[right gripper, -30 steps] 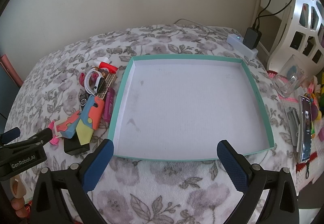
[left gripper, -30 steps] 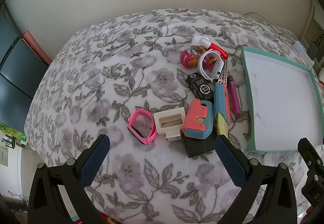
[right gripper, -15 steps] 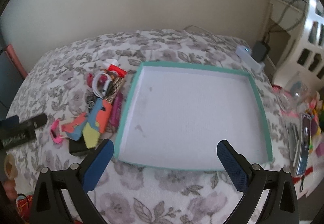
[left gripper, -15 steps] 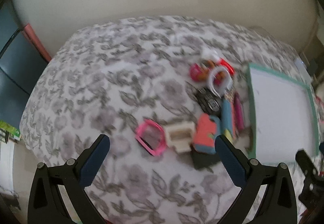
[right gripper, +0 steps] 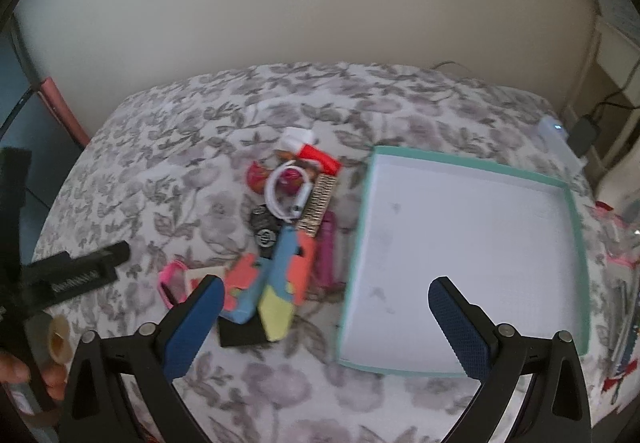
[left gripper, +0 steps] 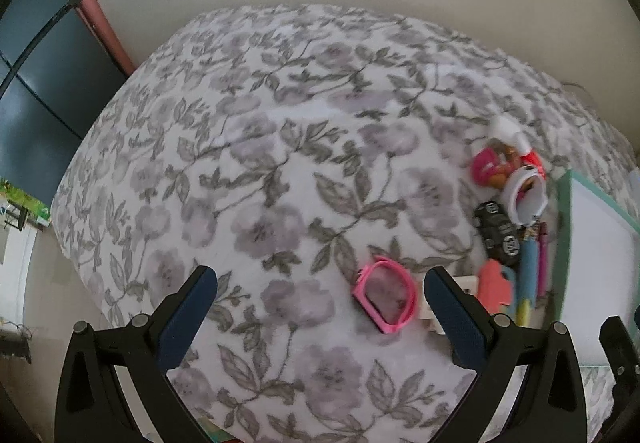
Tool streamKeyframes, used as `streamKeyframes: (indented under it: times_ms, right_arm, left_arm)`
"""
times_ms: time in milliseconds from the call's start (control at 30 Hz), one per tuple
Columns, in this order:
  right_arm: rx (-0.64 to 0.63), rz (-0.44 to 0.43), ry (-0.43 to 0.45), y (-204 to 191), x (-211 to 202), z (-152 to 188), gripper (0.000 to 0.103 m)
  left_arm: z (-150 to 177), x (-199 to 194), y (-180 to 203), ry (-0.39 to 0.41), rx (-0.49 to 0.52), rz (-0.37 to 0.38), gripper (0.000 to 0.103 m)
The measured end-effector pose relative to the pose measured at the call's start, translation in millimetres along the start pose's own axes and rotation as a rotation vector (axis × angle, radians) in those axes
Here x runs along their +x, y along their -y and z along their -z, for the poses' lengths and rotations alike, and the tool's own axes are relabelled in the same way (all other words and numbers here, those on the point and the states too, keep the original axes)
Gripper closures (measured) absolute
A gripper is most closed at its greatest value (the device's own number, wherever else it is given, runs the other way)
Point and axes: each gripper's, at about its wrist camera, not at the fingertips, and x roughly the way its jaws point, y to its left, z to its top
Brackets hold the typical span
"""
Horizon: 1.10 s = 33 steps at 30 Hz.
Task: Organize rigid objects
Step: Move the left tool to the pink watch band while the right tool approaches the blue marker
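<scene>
A pile of small rigid objects lies on the floral bedspread (left gripper: 280,171): a pink square frame (left gripper: 386,301), a cream holder (left gripper: 468,283), a coral and blue toy (right gripper: 264,283), a black round-faced piece (right gripper: 264,231), a white ring (right gripper: 286,189), a red and white tube (right gripper: 312,151) and a magenta pen (right gripper: 328,247). An empty teal-rimmed tray (right gripper: 464,255) lies to the right of the pile. My left gripper (left gripper: 320,307) is open and empty, above the bed just left of the pink frame. My right gripper (right gripper: 326,315) is open and empty, above the gap between pile and tray.
A dark cabinet (left gripper: 36,99) stands left of the bed. A white power strip (right gripper: 560,139) and a black charger (right gripper: 584,131) sit at the far right. More clutter lies along the bed's right edge (right gripper: 624,307). A plain wall is behind.
Both views have swung left. The pile has shifted to the right in the left wrist view, and the tray has shifted right in the right wrist view. Both grippers stay open.
</scene>
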Motion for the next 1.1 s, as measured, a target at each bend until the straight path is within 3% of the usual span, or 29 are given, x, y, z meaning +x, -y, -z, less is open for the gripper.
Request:
streamKeyframes:
  times_ms: [233,600,767,967,1033,1100]
  right_arm:
    - [-0.013,-0.033,-0.054,-24.1,28.8,-2.5,0.001]
    - [0.009,-0.033,-0.111,-20.1,66.6,-3.5,0.027]
    - [0.026,-0.045,-0.134,-17.2,81.5,-3.5,0.03]
    - [0.034,-0.044,-0.164,-15.4,97.0,0.5,0.045]
    - [0.041,-0.05,-0.174,-14.0,100.7,1.9,0.051]
    - [0.048,-0.052,-0.183,-12.9,104.1,2.0,0.057]
  left_arm:
    - [1.7,29.0,-7.7,-0.044,-0.01,-0.005,0.0]
    - [8.7,65.4,-2.1,-0.105,0.012,0.015,0.0]
    - [12.6,73.7,2.9,-0.113,0.033,0.016,0.0]
    - [16.5,81.3,8.6,-0.122,0.056,0.015,0.001]
    - [18.5,83.1,13.0,-0.126,0.067,0.016,0.005]
    - [20.3,86.5,16.1,-0.14,0.072,0.019,0.016]
